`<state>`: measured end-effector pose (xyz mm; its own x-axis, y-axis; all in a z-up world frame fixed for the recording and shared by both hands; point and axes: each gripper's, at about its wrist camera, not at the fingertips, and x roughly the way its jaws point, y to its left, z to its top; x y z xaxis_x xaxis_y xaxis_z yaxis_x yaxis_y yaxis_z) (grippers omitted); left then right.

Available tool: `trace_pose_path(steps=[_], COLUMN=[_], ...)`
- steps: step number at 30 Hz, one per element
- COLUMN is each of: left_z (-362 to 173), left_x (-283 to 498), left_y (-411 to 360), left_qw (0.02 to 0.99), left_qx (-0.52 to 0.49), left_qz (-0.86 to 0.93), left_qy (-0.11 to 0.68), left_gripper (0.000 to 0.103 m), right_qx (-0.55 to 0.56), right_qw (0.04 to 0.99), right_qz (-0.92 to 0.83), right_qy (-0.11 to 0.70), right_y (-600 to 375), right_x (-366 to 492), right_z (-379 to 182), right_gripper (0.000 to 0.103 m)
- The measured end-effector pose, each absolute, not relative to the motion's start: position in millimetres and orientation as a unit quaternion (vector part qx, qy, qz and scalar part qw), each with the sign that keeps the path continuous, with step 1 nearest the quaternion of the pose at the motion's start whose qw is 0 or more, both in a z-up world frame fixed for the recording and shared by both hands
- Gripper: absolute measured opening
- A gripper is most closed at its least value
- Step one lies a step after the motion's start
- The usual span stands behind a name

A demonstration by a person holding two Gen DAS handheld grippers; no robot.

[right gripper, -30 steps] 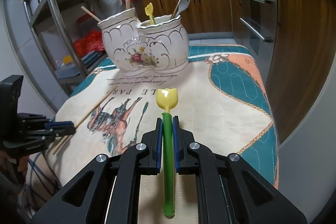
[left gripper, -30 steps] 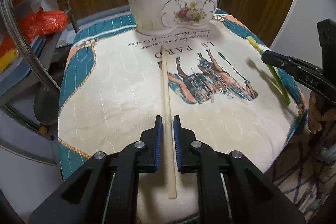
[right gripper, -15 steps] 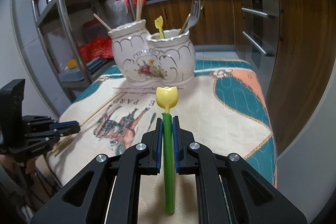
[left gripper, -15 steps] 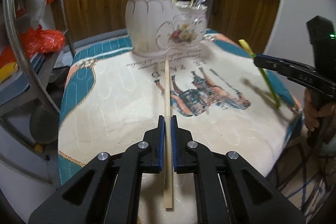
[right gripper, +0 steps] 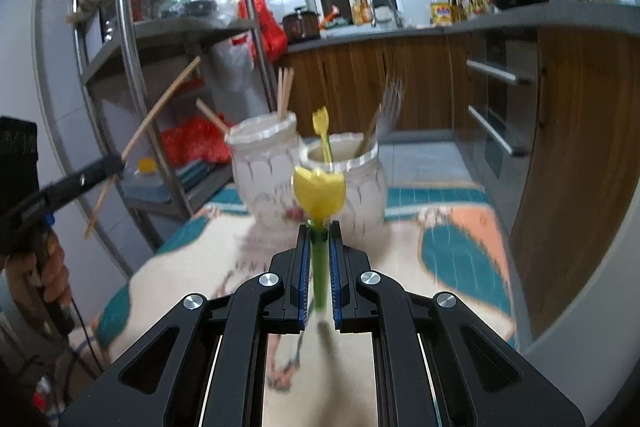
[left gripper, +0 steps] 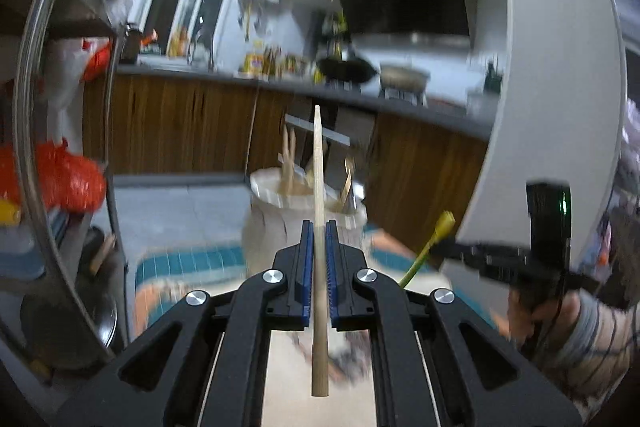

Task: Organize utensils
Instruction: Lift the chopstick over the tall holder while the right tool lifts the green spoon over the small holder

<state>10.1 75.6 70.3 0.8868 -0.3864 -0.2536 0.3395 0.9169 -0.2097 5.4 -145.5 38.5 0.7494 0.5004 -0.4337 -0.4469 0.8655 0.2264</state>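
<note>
My left gripper (left gripper: pixel 316 227) is shut on a wooden chopstick (left gripper: pixel 318 163), held tilted up in the air and pointing toward the white ceramic holder (left gripper: pixel 272 223). My right gripper (right gripper: pixel 318 227) is shut on a green utensil with a yellow tulip end (right gripper: pixel 320 191), lifted above the cloth, facing the two-pot holder (right gripper: pixel 264 167). The holder's left pot has chopsticks (right gripper: pixel 285 93); its right pot (right gripper: pixel 360 183) has forks (right gripper: pixel 390 107) and another yellow tulip utensil (right gripper: pixel 322 125). The left gripper and chopstick (right gripper: pixel 160 107) show at the left of the right wrist view.
The holder stands on a quilted cloth (right gripper: pixel 460 247) with teal border covering a small table. A metal shelf rack (right gripper: pixel 132 39) stands to the left. Wooden kitchen cabinets (right gripper: pixel 460 87) and a counter lie behind. The right gripper (left gripper: pixel 480 255) shows at the right of the left wrist view.
Both grippers have lifted their utensils off the cloth and tilted upward. The chopstick, lying on the cloth a second ago, is now gripped and raised.
</note>
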Motion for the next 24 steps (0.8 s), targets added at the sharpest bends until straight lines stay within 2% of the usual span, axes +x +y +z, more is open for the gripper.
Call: trace_pose_path(steps=[9,24], left_z=[88.8,78.6], left_x=[74.1,185.7], left_y=[109.4,88.3], left_qw=[0.959,0.946], left_qx=[-0.173,-0.213], left_qz=[-0.205,-0.229], left_qy=[0.092,0.082], left_gripper=[0.006,0.006], right_qx=[0.036,0.072], right_qw=[0.940,0.952], right_qz=[0.261,0.252], right_qy=[0.216,0.159], right_y=[-132.0,-137.0], right_x=[24.3,60.7], right_z=[65.3,102.0], right_gripper=[0.010,0.010])
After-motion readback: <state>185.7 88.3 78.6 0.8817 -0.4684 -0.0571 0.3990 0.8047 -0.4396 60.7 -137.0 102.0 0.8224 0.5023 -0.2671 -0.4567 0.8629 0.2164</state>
